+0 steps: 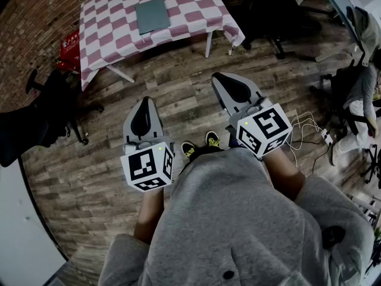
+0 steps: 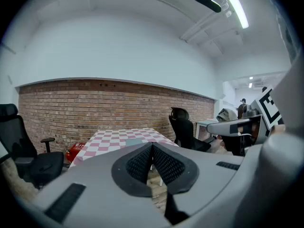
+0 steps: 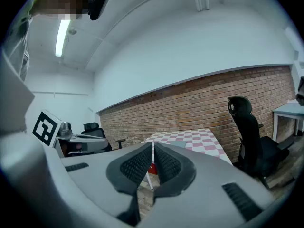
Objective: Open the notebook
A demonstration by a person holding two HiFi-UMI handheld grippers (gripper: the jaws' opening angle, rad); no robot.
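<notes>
A closed grey-green notebook point(image 1: 152, 15) lies on a table with a pink-and-white checked cloth point(image 1: 196, 8), far ahead of me across the wooden floor. My left gripper point(image 1: 144, 100) and my right gripper point(image 1: 218, 76) are held side by side above the floor, well short of the table, both pointing toward it. Both have their jaws shut with nothing between them. In the left gripper view the pads meet at the left gripper point(image 2: 152, 146), with the notebook point(image 2: 134, 141) small beyond. From the right gripper point(image 3: 152, 145), the notebook point(image 3: 178, 144) shows on the cloth.
A black office chair point(image 1: 56, 109) stands left of the table and another point(image 1: 268, 14) to its right. A red crate point(image 1: 70, 46) sits by the table's left end. Cables and a power strip point(image 1: 312, 130) lie on the floor at right, near a desk point(image 1: 342, 2).
</notes>
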